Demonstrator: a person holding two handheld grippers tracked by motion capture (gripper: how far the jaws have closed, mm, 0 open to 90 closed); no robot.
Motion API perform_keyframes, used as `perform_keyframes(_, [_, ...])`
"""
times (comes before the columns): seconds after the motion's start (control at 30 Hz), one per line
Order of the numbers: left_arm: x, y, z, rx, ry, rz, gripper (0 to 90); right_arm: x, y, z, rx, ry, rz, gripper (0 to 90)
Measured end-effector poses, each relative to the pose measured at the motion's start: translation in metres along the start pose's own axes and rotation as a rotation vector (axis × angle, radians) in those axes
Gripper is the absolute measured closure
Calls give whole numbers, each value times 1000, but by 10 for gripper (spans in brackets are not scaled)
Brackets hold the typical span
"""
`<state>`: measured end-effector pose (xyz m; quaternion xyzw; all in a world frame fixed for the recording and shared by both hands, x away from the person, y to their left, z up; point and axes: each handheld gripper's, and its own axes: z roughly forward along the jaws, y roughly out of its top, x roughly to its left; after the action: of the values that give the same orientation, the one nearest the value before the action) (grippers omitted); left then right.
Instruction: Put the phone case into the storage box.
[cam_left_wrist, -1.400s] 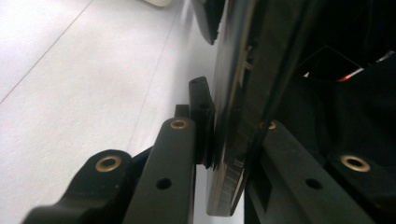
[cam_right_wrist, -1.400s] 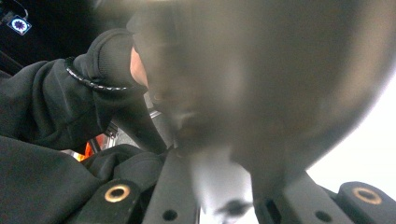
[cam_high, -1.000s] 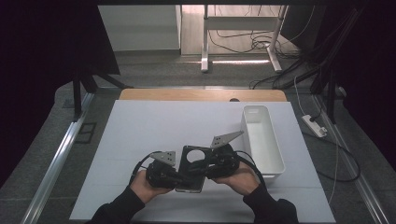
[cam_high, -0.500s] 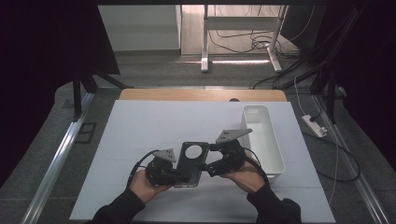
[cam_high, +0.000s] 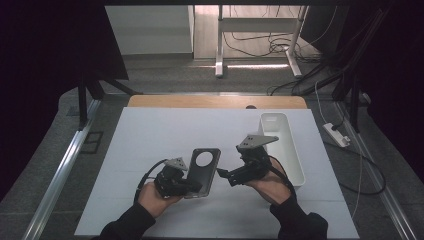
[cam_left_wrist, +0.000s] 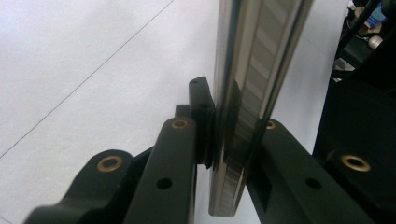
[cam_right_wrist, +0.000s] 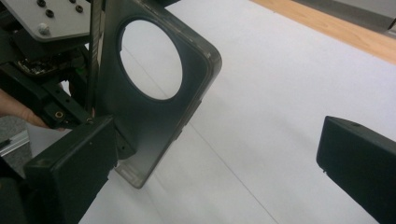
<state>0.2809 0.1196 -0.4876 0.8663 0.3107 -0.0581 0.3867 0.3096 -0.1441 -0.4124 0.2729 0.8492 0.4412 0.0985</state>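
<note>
The dark phone case (cam_high: 201, 171) with its round camera hole sits just above the white desk (cam_high: 150, 135), its long axis running from about six to twelve o'clock, tipped slightly toward one. Our left tool (cam_high: 186, 187) is clamped on its lower edge. Our right tool (cam_high: 223, 175) stands at three o'clock of the case, jaws just opened wide with nothing between them. The white bin (cam_high: 295, 160) lies farther right.

You see a dark translucent plastic phone case (cam_high: 201, 170) with glossy edges, above the matt white sheet (cam_high: 150, 140); beyond, smooth wood tabletop (cam_high: 215, 101).
</note>
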Motion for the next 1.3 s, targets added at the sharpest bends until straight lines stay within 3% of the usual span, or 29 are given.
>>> perform_keyframes(0.17, [-1,0,1,1,-2,4,851,-1,1,-2,-6,12,31,0])
perform_keyframes(0.27, [-1,0,1,3,-7,8,851,-1,3,-4,-15,16,21,0])
perform_keyframes(0.47, [-3,1,2,4,-16,17,850,2,6,-5,-9,-27,10,0])
perform_keyframes(0.77, [-7,2,3,6,-32,33,850,6,9,-8,-21,-40,16,19])
perform_keyframes(0.93, [-8,2,4,8,-39,47,850,6,10,-11,-22,-54,3,175])
perform_keyframes(1.03, [-8,2,4,13,-43,52,851,6,10,-12,-21,-38,-1,317])
perform_keyframes(1.07, [-8,2,4,13,-43,52,851,6,10,-12,-21,-38,-1,317])
perform_keyframes(1.13, [-9,2,4,19,-50,58,850,8,10,-13,-27,-19,-14,451])
perform_keyframes(1.3, [-9,2,5,17,-69,55,850,9,11,-15,-34,4,-36,597])
